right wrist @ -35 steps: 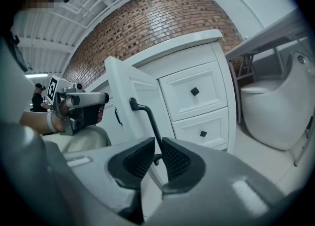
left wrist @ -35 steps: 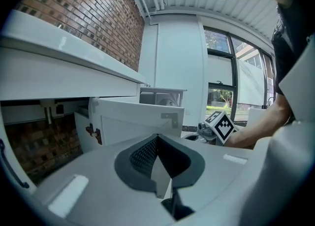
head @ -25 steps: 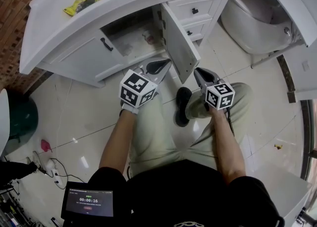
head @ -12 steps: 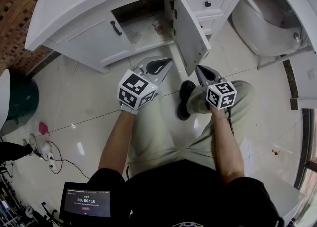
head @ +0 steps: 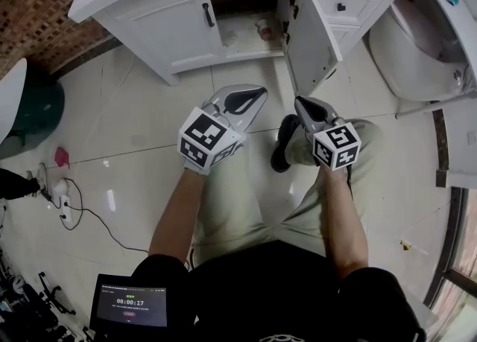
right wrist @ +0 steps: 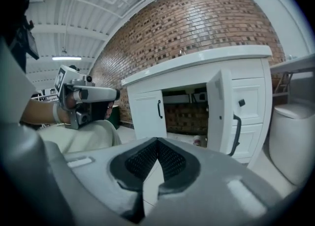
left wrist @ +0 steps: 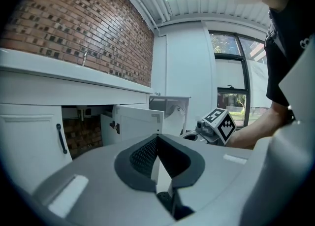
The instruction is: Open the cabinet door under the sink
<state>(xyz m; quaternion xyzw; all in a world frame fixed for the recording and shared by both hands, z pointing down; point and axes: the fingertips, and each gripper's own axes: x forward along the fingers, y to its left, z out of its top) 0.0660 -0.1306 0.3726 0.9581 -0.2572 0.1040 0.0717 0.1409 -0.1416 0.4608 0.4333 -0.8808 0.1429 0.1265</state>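
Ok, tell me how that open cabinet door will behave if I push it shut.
The open door is a rigid-looking white panel, so it probably won't flex. It hangs on hinges, so it should swing rather than slide. Its bar handle looks smooth, perhaps slippery for jaws.

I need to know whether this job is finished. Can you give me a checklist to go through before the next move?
1. Is the right cabinet door open: ok, it stands swung out wide.
2. Is the left door wanted open too: cannot tell; it is shut.
3. Is the left gripper empty: ok, jaws together on nothing.
4. Is the right gripper empty: ok, jaws together on nothing.
5. Are both grippers apart from the open door: ok.
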